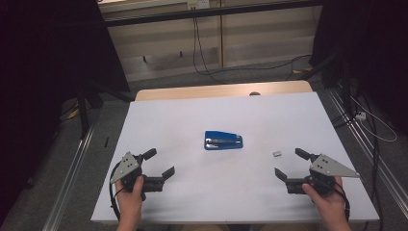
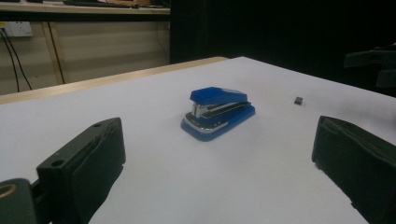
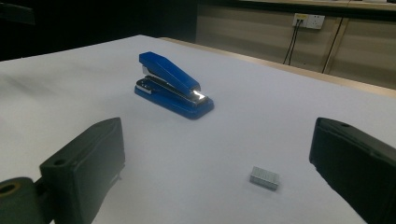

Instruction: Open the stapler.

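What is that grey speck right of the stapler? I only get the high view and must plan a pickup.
Observer: In the right gripper view it is a block of staples, lying flat on the table, apart from the stapler.
Operator: Is the stapler shut?
Observer: Its blue top is hinged up, with a gap above the metal rail at its front end.
Operator: Are the jaws ready?
Observer: The right gripper stands open with the staples between its jaws' line; the left gripper is open, facing the stapler.
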{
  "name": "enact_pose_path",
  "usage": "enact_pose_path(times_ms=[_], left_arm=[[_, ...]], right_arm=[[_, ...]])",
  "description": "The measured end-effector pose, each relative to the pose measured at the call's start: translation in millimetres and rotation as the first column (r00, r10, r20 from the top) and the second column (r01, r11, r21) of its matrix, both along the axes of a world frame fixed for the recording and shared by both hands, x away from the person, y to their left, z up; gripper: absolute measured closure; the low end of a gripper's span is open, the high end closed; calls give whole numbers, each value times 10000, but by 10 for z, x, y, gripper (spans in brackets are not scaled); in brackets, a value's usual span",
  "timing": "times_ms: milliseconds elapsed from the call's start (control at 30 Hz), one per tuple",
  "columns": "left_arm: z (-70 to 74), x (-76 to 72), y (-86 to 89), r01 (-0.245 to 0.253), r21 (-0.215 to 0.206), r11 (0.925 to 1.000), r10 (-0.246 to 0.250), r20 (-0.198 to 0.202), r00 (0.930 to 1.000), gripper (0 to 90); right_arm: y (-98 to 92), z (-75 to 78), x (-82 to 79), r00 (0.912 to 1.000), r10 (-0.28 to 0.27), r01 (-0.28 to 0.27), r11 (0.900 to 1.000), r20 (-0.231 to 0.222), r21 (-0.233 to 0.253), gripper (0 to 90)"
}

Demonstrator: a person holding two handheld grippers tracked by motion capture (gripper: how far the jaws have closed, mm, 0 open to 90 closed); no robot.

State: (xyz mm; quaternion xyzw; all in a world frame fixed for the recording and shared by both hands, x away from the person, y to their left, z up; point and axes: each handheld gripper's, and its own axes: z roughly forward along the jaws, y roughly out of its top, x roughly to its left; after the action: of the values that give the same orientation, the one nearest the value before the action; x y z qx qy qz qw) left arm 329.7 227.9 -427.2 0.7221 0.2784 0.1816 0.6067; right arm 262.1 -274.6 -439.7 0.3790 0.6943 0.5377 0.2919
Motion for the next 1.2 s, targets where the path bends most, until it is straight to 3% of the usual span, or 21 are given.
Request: enact_pose_path(times_ms=[633, 833, 867, 1000, 1200], left_arm=[[30, 112, -168, 502, -7, 9987, -502, -24, 9987, 27], [32, 189, -248, 655, -51, 9978, -656, -254, 9975, 26], [38, 218, -281, 797, -125, 9967, -801, -407, 9960, 25], [42, 260, -375, 1095, 68, 9940, -1091, -419, 9931, 23], [30, 304, -462, 1412, 31, 9900, -1407, -611, 9882, 23]], right_arm=[[32, 2, 27, 10000, -34, 34, 9998, -5, -171, 26], [63, 6, 82, 10000, -82, 81, 9997, -12, -222, 26], [65, 9, 86, 10000, -73, 73, 9997, -15, -245, 25], [84, 20, 113, 10000, -28, 27, 9996, -7, -267, 24], [174, 44, 189, 9997, 250, -249, 9995, 49, -186, 17]])
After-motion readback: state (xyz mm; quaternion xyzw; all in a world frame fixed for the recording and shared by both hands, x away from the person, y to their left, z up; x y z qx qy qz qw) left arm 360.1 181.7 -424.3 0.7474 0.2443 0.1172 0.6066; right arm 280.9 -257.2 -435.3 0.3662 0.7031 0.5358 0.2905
